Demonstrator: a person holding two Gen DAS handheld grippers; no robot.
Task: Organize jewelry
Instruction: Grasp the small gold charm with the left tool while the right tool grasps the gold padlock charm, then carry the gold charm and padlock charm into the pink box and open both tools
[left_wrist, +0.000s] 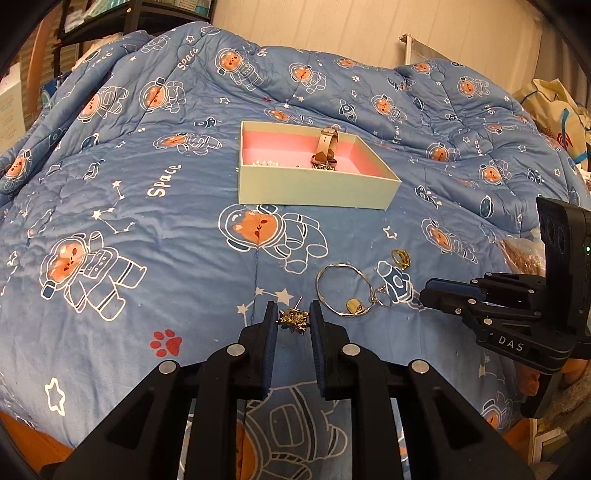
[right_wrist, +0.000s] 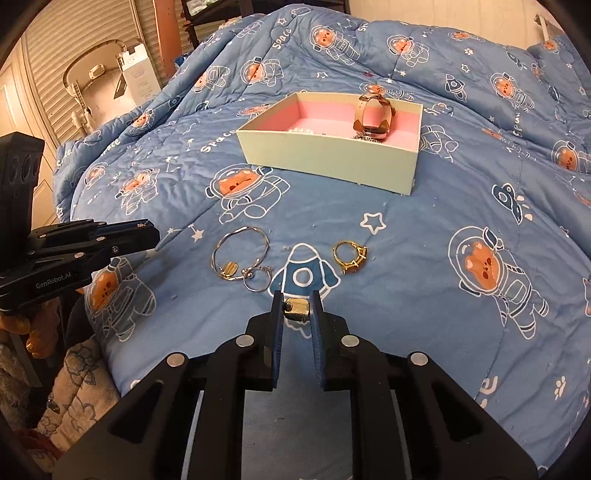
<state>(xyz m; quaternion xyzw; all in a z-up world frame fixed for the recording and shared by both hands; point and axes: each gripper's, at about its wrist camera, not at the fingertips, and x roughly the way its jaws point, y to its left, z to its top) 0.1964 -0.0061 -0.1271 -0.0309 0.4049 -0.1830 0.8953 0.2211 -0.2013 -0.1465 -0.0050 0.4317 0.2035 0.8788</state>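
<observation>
My left gripper (left_wrist: 293, 314) is shut on a small gold brooch-like piece (left_wrist: 293, 320) with a pin, just above the blue quilt. My right gripper (right_wrist: 297, 304) is shut on a small metal ring-like piece (right_wrist: 297, 309). On the quilt between them lie a silver bangle (left_wrist: 341, 290) (right_wrist: 238, 254) with a gold charm, a thin silver ring (left_wrist: 384, 298) (right_wrist: 257, 280) and a gold ring (left_wrist: 401, 257) (right_wrist: 350, 257). Farther back stands a pale green box (left_wrist: 314, 190) (right_wrist: 325, 160) with a pink inside; a watch (left_wrist: 327, 149) (right_wrist: 373, 116) and some small pieces are in it.
The blue quilt (left_wrist: 147, 229) with astronaut bears covers the whole bed. The right gripper's black body (left_wrist: 517, 314) shows at the left view's right edge; the left one (right_wrist: 66, 254) shows at the right view's left edge. Shelves and bags stand around the bed.
</observation>
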